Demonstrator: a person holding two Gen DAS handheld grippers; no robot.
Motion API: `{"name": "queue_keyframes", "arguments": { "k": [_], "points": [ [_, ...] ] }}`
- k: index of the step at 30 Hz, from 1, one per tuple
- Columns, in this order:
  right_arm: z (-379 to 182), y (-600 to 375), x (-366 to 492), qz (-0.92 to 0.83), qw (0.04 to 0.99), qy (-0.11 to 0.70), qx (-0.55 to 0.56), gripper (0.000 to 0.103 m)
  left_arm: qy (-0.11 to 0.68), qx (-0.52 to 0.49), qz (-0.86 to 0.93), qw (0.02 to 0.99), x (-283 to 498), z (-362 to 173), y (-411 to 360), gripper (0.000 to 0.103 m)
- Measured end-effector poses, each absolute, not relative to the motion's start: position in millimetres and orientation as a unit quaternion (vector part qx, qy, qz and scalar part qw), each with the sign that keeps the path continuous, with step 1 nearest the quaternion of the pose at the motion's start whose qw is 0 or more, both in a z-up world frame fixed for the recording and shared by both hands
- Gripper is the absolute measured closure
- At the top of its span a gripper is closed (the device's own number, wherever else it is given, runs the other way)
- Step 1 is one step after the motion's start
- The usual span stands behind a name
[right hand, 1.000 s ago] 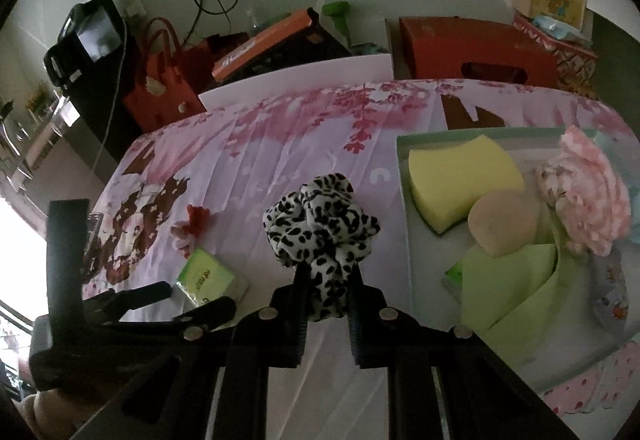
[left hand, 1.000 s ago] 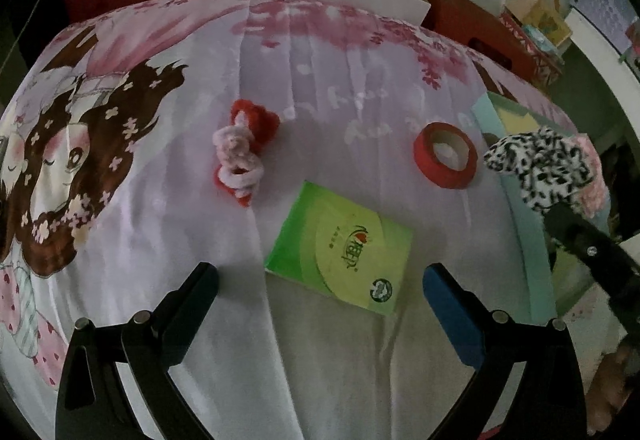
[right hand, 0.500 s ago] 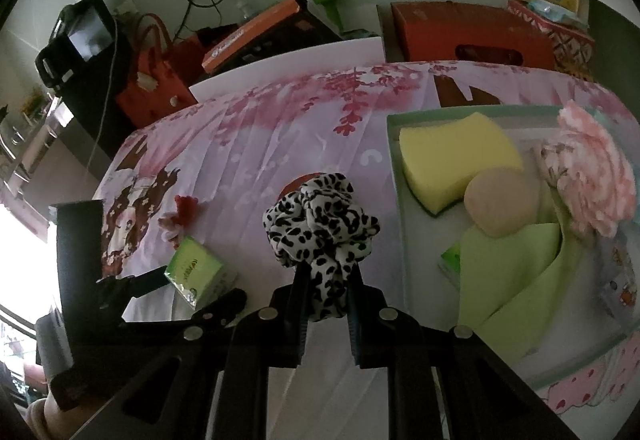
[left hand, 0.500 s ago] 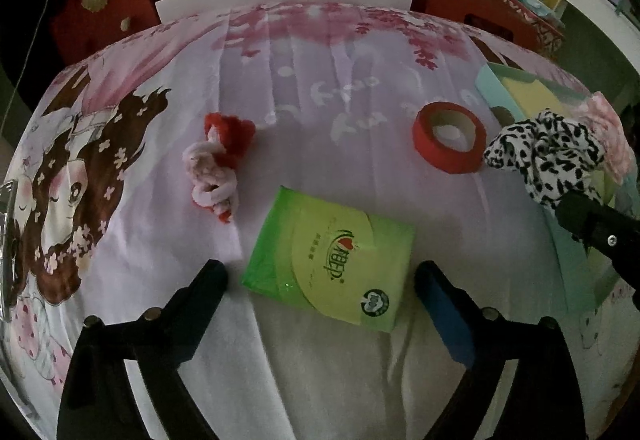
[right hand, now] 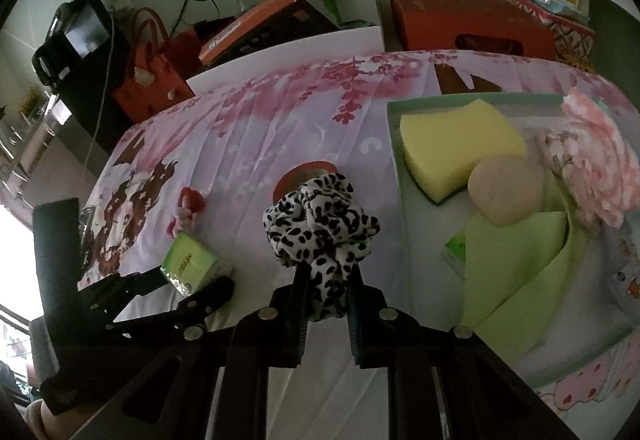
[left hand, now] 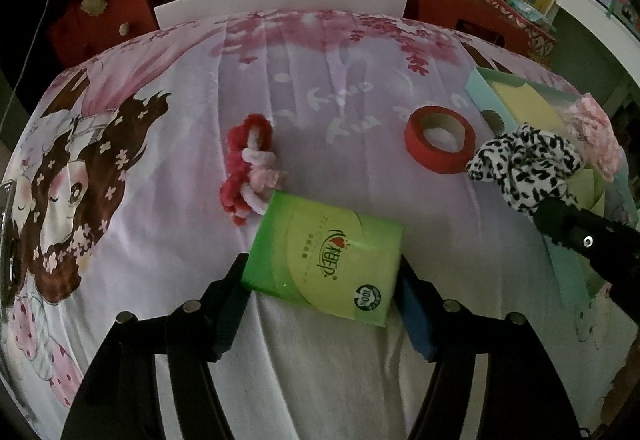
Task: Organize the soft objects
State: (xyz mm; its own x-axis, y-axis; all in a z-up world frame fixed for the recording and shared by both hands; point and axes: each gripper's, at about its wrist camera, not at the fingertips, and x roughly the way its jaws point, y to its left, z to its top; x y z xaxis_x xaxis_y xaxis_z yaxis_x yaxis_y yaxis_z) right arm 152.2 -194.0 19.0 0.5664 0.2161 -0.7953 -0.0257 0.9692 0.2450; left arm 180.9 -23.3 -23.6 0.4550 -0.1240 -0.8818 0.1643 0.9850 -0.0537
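The left tongs (left hand: 322,290) are now bracketing the green tissue pack (left hand: 326,260), jaws open, one finger at each short side and touching or nearly touching it; a second ago the pack was lying ahead of the fingertips, well short of the jaws, so the tongs have been advancing over it and narrowing. No squeeze is showing yet, and the pack is still resting flat on the cloth (left hand: 320,80). The right tongs (right hand: 326,290) are staying clamped on the spotted scrunchie (right hand: 320,220), which is bunching up above the fingertips and hanging clear of the cloth; over the same second it has been drifting slightly toward the tray (right hand: 394,144), though it is still left of the tray's near wall.

Beyond the pack, a red-and-pink chenille bow (left hand: 248,168) is lying just beside its far left corner, possibly touching. Farther right, a red tape roll (left hand: 439,139) is lying flat, apart from both. Farthest, the tray is already holding a yellow sponge (right hand: 460,144), a round puff (right hand: 506,196), a green cloth (right hand: 520,272) and a pink knitted flower (right hand: 592,168).

Judged from this layout, two transfers are in hand at once: the scrunchie is ready for release once over the tray, and the pack is one closing away from being lifted. The bow remains for later; the tape, being rigid, probably stays out.
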Motion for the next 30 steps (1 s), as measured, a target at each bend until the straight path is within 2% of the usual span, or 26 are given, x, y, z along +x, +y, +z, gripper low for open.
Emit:
{"name": "queue_keyframes", "arguments": {
  "k": [12,21,30],
  "points": [
    [26,-197,149,0.064,0.883,0.454,0.104,0.085,0.5,-0.091,-0.122,0.852,176,-5,18,0.034],
    [34,-196,146,0.072,0.887,0.444,0.107,0.085,0.477,-0.1,-0.102,0.867,173,16,41,0.034],
    [76,-209,129,0.072,0.909,0.393,0.117,0.085,0.447,-0.076,-0.12,0.883,166,58,17,0.034]
  ]
}}
